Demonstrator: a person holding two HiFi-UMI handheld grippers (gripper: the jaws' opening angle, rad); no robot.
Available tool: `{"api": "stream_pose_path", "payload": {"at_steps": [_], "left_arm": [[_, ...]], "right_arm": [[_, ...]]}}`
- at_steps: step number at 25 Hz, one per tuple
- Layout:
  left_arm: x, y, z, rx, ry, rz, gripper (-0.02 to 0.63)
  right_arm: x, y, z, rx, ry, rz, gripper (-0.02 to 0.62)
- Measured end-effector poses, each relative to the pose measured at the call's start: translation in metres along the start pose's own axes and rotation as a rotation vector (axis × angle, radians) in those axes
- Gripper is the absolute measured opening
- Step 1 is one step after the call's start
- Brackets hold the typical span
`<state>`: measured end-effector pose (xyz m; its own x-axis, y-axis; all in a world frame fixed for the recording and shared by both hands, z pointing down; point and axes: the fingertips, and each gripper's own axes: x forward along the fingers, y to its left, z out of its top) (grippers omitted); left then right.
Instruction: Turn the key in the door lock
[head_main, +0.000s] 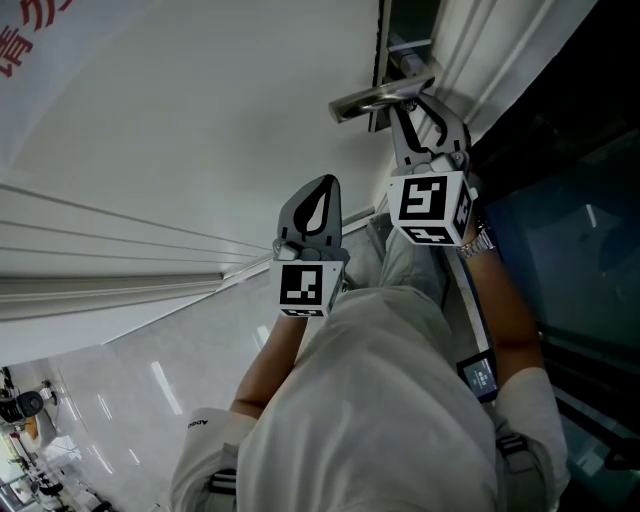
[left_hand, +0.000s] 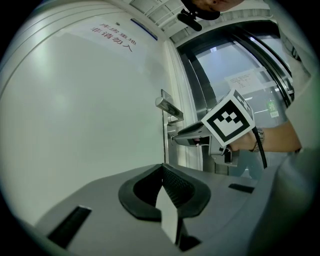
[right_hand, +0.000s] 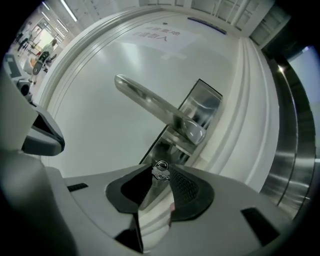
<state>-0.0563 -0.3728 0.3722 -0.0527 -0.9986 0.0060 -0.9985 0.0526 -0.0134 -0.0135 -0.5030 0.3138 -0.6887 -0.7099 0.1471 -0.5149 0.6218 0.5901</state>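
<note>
Right gripper (right_hand: 161, 176) locked onto the key (right_hand: 160, 169), right under the door handle (right_hand: 150, 102)!

Closest in, the left gripper (left_hand: 162, 170) hangs level, back from the handle and off to its left, fingers pinched together on nothing. Further up, the right gripper is tucked in tight below the handle, its fingers grasping the silver key by the head. The key sits at the metal lock plate (right_hand: 200, 107), directly beneath the handle. Beyond that stands the white door (right_hand: 100, 100), with red lettering (left_hand: 112, 37) high above the handle.
</note>
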Motion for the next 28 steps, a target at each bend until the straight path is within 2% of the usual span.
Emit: {"api": "stream_pose_path", "payload": {"at_steps": [4,13,19,28], "left_arm": [[0.002,-0.004,-0.001,-0.001,0.003,-0.014,0.008],[0.001,-0.001,-0.003,0.001,0.008,-0.012,0.008],[-0.001,0.001,-0.003,0.001,0.009,-0.008,0.008],[0.0,0.002,-0.004,0.0,0.009,-0.007,0.008]], "right_arm": [[0.001,-0.002,0.001,0.111,-0.015,0.011,0.112],[0.002,-0.009,-0.002,0.503,-0.041,0.089,0.112],[0.001,-0.011,-0.004,0.656,-0.053,0.101,0.112],[0.002,-0.016,-0.009,1.002,-0.07,0.173,0.112]]}}
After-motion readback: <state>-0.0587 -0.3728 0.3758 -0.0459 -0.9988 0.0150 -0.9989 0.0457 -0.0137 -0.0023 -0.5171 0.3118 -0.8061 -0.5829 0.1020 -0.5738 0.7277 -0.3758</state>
